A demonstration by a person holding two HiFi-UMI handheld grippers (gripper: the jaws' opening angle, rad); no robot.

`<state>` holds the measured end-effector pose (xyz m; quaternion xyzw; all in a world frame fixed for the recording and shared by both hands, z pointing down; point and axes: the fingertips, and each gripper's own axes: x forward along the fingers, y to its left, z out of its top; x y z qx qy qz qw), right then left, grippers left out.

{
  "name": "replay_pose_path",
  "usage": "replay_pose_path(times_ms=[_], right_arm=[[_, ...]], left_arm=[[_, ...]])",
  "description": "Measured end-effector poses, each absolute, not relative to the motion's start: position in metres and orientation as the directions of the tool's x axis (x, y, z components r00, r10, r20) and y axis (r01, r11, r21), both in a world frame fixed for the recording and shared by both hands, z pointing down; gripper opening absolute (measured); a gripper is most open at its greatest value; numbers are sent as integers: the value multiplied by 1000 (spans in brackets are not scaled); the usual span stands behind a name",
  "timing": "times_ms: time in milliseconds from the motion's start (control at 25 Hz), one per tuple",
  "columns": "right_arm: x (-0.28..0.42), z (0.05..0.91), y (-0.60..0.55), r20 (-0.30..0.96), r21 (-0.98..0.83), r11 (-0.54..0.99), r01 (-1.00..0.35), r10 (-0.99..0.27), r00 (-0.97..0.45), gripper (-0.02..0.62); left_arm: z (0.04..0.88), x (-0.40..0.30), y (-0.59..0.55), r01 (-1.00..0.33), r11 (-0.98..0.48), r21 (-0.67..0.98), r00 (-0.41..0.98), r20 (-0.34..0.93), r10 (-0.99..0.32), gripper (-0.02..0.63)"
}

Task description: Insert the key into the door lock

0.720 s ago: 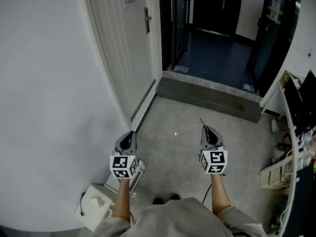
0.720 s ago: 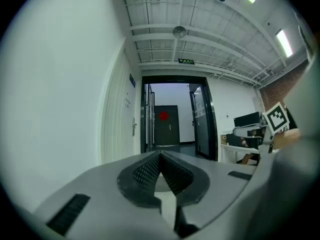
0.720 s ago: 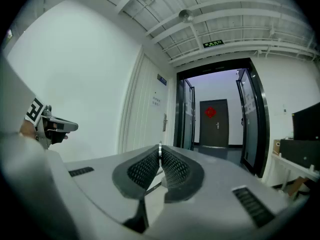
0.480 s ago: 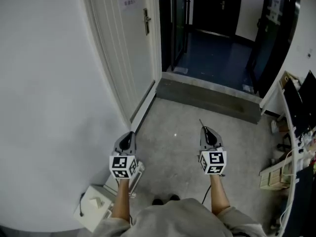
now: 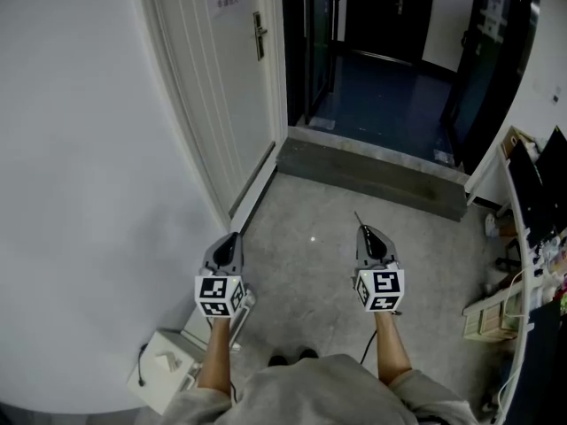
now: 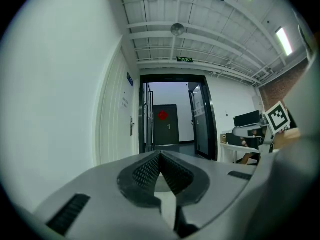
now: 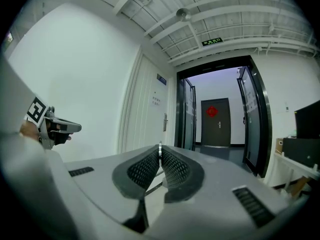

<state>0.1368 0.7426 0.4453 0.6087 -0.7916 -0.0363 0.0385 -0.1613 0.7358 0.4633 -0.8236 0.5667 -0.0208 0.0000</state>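
The key [image 7: 160, 148] is a thin metal strip. It is pinched between the tips of the right gripper [image 7: 160, 156], and the jaws press on it from both sides. In the right gripper view only its thin edge pokes up above the tips. The head view shows more: the key sticks out in front of that gripper like a small spike, over the grey floor [image 5: 319, 273]. The lock [image 5: 258, 35] sits with the handle on the white door [image 5: 230, 87], far ahead of the key and to its left. The left gripper [image 6: 160, 155] has its jaws pressed together with nothing in them, and only its own view shows this. In the head view it is next to the white wall [image 5: 80, 193].
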Motion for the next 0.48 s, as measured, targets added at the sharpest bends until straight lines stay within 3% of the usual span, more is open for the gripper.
replay_pose_path(times_ms=[480], right_arm=[[167,451,709,12,115,291,-950,-956,-292,29]], left_arm=[[477,-108,708,-930,-367,-20,365,45,-930,18]])
